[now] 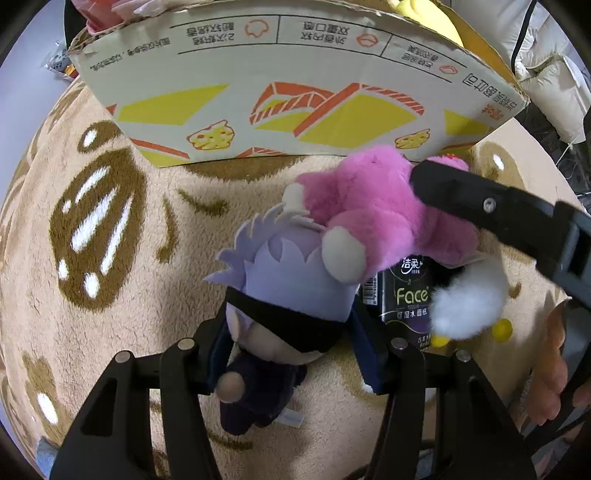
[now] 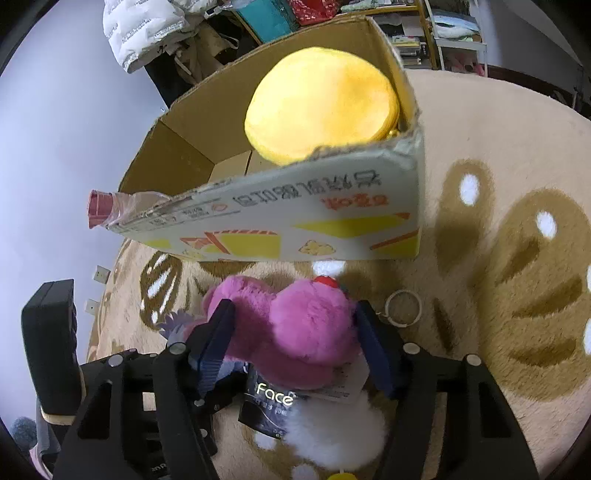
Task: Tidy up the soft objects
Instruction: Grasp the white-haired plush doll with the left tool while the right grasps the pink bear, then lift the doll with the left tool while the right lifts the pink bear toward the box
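Note:
A lilac-haired doll (image 1: pixel 280 295) with a black blindfold lies on the rug between the fingers of my left gripper (image 1: pixel 291 354), whose jaws stand open around its head. A pink plush (image 1: pixel 373 214) lies just beyond it; in the right wrist view the pink plush (image 2: pixel 299 332) sits between the blue pads (image 2: pixel 214 350) of my right gripper (image 2: pixel 295 350), which press on it. A white fluffy toy (image 1: pixel 465 299) and a dark "Face" tissue pack (image 1: pixel 410 295) lie beside them. The cardboard box (image 2: pixel 280 221) holds a yellow plush (image 2: pixel 321 103).
A beige rug (image 1: pixel 129 302) with brown patterns covers the floor. A metal ring (image 2: pixel 403 307) lies on the rug near the pink plush. White padded jackets (image 2: pixel 144 29) and shelves stand behind the box. A plastic bottle (image 2: pixel 110 206) pokes over the box edge.

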The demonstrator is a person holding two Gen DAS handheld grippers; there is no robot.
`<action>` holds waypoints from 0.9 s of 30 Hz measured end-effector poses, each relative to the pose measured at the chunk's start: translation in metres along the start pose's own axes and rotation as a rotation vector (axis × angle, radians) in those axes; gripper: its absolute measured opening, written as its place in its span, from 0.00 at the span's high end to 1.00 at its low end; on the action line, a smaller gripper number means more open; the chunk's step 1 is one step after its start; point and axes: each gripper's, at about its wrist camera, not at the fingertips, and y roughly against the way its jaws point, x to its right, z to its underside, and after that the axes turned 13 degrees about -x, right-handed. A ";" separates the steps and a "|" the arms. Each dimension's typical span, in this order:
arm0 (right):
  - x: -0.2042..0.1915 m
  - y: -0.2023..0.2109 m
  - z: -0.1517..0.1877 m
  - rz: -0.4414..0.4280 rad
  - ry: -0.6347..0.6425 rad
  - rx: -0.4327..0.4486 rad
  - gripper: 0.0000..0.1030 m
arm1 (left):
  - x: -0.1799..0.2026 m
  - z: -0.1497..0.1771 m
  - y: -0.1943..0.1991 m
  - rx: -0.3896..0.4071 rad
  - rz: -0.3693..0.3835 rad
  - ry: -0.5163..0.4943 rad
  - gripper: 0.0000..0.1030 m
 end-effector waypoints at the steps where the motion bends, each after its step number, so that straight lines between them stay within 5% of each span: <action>1: 0.000 0.002 0.000 0.004 -0.002 0.009 0.43 | -0.002 0.000 0.001 0.001 0.004 0.004 0.46; 2: 0.001 0.004 -0.001 0.017 -0.002 0.017 0.58 | -0.004 0.000 0.001 0.002 0.012 0.008 0.46; 19: -0.007 0.018 0.002 0.067 0.055 0.079 0.62 | -0.034 0.014 0.031 0.052 -0.049 0.086 0.48; 27: -0.007 0.032 0.007 0.101 0.060 0.126 0.63 | -0.043 0.031 0.066 0.188 -0.092 0.111 0.48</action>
